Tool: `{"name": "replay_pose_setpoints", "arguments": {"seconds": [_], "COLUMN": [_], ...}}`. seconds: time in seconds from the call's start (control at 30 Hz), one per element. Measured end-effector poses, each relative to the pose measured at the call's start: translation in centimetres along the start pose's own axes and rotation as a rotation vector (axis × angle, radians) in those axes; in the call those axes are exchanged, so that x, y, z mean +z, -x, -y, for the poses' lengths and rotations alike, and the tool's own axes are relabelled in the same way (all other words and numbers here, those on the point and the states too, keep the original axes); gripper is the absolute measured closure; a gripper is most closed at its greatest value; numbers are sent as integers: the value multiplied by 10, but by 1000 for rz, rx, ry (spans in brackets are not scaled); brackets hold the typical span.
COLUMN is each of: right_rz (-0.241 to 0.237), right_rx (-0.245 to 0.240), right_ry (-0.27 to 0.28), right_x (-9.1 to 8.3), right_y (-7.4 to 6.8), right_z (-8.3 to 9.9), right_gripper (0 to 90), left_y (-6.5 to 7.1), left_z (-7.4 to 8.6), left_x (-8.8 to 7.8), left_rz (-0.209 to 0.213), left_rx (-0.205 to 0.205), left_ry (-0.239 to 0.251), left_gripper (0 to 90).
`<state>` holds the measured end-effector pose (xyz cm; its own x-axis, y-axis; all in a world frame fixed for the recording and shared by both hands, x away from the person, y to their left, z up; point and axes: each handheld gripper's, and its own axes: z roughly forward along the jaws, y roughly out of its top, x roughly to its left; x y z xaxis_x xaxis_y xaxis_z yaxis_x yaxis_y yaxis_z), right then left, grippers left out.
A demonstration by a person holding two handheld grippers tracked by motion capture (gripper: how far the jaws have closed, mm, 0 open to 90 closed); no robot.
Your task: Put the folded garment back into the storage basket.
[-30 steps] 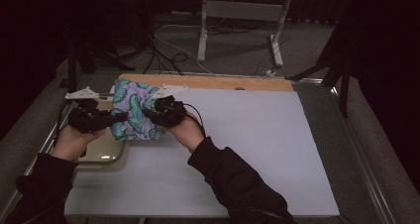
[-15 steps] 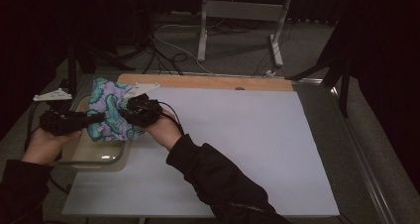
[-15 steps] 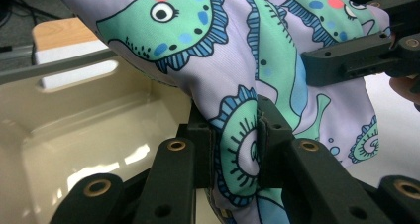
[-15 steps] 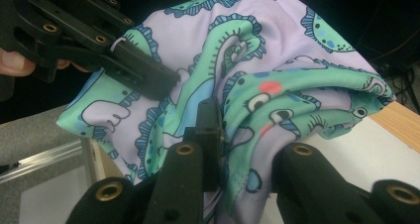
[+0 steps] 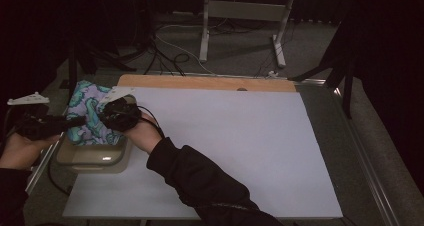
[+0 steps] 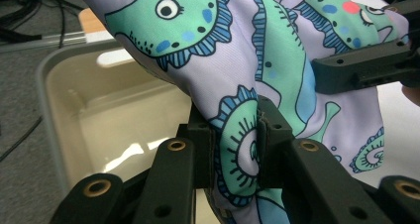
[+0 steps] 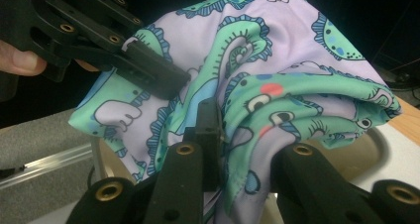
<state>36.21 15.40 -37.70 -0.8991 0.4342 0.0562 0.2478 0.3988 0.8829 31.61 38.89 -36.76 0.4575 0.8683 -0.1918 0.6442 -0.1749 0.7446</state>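
Observation:
A lilac cloth [image 5: 87, 117] printed with green and blue sea creatures hangs bunched between both grippers, over a beige plastic tub [image 5: 90, 158] at the table's left edge. My left gripper [image 5: 75, 121] is shut on a fold of the cloth [image 6: 237, 154]. My right gripper [image 5: 107, 115] is shut on another bunch of the cloth [image 7: 247, 149]. In the right gripper view the left gripper [image 7: 163, 78] reaches in from the upper left and bites the fabric. The tub [image 6: 99, 115] looks empty inside.
A large white sheet [image 5: 225, 146] covers the table, with a wooden strip [image 5: 200, 82] along its far edge. Metal rails [image 5: 365, 161] frame the table. Stand legs and cables [image 5: 240, 36] lie on the floor beyond.
Both grippers have carried the cloth leftward, from over the table's left part to above the tub at the edge.

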Motion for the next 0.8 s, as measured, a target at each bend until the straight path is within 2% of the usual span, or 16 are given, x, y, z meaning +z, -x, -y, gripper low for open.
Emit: {"name": "replay_pose_setpoints", "arguments": {"seconds": [0.1, 0.17, 0.23, 0.43, 0.57, 0.67, 0.7, 0.8], "right_rz": [4, 12, 2, 25, 40, 38, 37, 40], "right_rx": [2, 11, 16, 20, 30, 30, 48, 65], "right_ry": [-3, 0, -2, -9, -19, -25, -45, -75], "right_x": [7, 18, 23, 38, 46, 47, 53, 58], "right_y": [-3, -7, -8, -13, -15, -15, -13, -12], "right_z": [0, 1, 3, 12, 21, 24, 32, 40], "right_gripper": [779, 778, 779, 778, 777, 777, 776, 773], "left_y": [-7, -15, -20, -29, -33, -33, -33, -33], "left_z": [3, 7, 10, 17, 21, 22, 23, 25], "left_x": [1, 3, 5, 11, 20, 23, 31, 38], "left_rz": [-4, -3, 0, -6, -11, -15, -26, -25], "left_rx": [-12, -24, -27, -43, -40, -50, -49, -45], "left_ry": [-2, -6, -21, -49, -100, -120, -157, -187], "left_gripper": [741, 741, 741, 741, 741, 741, 741, 740]}}
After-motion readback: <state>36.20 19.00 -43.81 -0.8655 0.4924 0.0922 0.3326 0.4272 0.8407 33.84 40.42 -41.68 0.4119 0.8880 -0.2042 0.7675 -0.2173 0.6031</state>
